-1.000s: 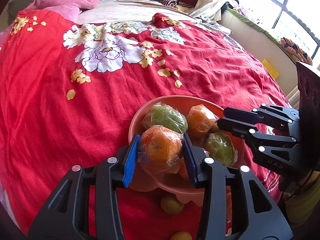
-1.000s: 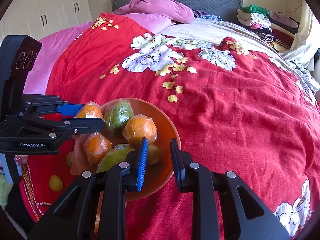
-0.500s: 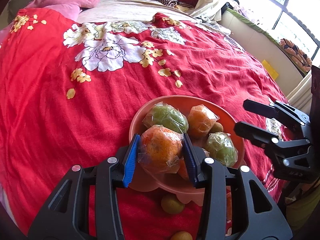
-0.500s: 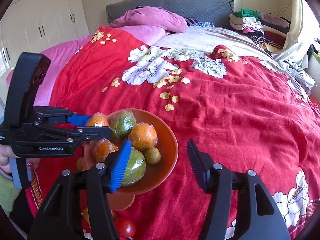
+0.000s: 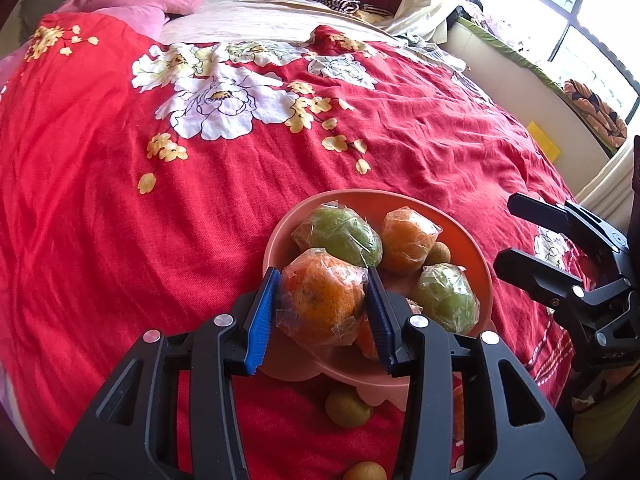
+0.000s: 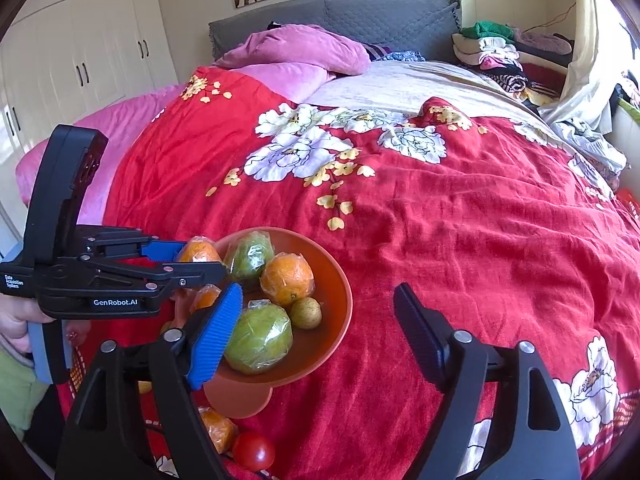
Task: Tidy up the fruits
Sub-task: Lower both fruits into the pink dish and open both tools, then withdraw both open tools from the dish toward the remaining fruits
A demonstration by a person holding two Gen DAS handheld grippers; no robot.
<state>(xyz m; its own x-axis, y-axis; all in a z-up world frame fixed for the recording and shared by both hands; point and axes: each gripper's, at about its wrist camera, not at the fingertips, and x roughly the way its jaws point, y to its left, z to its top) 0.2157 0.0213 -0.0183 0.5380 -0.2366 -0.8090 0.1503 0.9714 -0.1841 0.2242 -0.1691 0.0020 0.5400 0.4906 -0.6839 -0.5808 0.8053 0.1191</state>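
Left claw (image 5: 322, 312) pinches a wrapped orange (image 5: 322, 302) above the bowl's (image 5: 478, 258) near rim on the red bed (image 5: 120, 220). Lower it gently into a gap before letting go. Right claw (image 6: 316, 330), jaws just opened wide, holds nothing.

Plastic-wrapped oranges (image 5: 407, 239) and green fruits (image 6: 259, 338) sit in an orange bowl (image 6: 338, 300).
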